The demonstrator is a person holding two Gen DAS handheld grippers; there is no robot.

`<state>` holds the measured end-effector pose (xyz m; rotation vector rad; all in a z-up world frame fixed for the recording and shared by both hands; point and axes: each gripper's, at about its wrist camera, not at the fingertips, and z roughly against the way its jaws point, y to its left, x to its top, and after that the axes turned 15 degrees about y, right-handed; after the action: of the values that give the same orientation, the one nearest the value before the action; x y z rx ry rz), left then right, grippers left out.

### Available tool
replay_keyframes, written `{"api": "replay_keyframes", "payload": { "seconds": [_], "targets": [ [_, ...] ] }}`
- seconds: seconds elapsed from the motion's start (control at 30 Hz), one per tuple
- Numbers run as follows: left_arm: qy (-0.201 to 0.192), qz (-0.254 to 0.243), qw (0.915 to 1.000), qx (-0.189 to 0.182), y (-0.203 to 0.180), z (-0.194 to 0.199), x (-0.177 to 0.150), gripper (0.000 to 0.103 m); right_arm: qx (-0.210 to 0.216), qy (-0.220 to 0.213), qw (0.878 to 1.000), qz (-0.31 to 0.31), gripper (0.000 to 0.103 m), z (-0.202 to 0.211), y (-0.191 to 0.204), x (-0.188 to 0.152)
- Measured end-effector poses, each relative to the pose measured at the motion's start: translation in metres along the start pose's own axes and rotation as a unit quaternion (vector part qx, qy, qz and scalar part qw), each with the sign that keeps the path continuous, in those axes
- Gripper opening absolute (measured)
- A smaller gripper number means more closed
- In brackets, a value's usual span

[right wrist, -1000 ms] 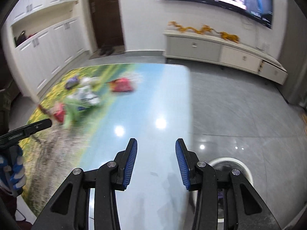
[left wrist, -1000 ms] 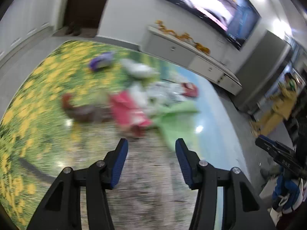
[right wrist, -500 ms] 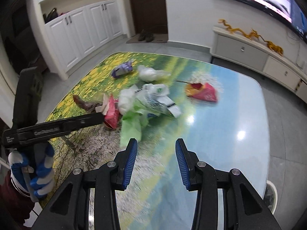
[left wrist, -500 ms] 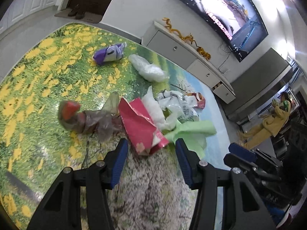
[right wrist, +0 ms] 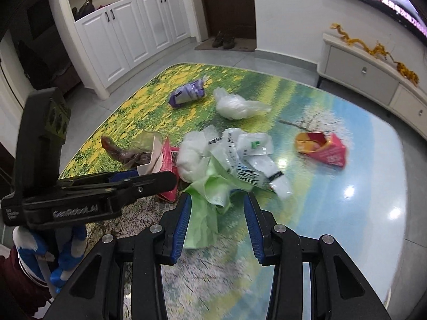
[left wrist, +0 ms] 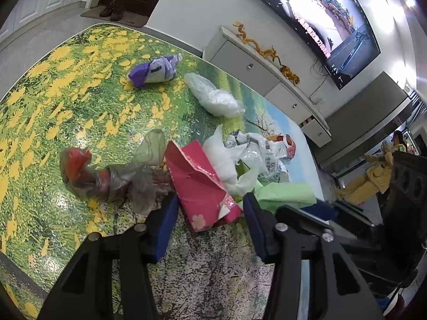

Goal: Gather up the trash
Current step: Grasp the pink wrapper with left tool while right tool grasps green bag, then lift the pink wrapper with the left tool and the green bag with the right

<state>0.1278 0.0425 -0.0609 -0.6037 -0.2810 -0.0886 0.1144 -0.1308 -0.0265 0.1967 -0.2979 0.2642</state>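
Glossy and printed with yellow flowers, the table (left wrist: 66, 85) carries all the trash, and you have no bin or bag in either view to drop it into. At left centre of the left view, a clear bag (left wrist: 106, 176) holds something red; mind that it drags along if it snags. Your left gripper (left wrist: 209, 213) is spread wide around the pink carton (left wrist: 198, 184), not yet clamped; the crushed card could slip sideways when you close. Lower centre in the right view, your right gripper (right wrist: 216, 213) gapes around the green paper (right wrist: 206, 208), which may tear or slide out on that slick top.
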Motion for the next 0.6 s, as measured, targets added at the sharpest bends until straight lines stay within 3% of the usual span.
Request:
{"api": "replay_keyframes", "payload": {
  "seconds": [0.1,0.3,0.6],
  "targets": [
    [0.003,0.002,1.0,-0.006,0.001,-0.001,-0.001,0.04,0.004,0.005,1.0,0.003,0.016,-0.007,0.002,0.0],
    [0.001,-0.003,0.9998,-0.018,-0.004,0.001,-0.012,0.029,0.008,0.004,1.0,0.012,0.012,-0.002,0.004,-0.016],
    [0.005,-0.011,0.9993,-0.036,-0.007,0.009,-0.038,0.025,0.003,-0.006,1.0,0.009,0.011,0.025,0.0,-0.055]
  ]
}}
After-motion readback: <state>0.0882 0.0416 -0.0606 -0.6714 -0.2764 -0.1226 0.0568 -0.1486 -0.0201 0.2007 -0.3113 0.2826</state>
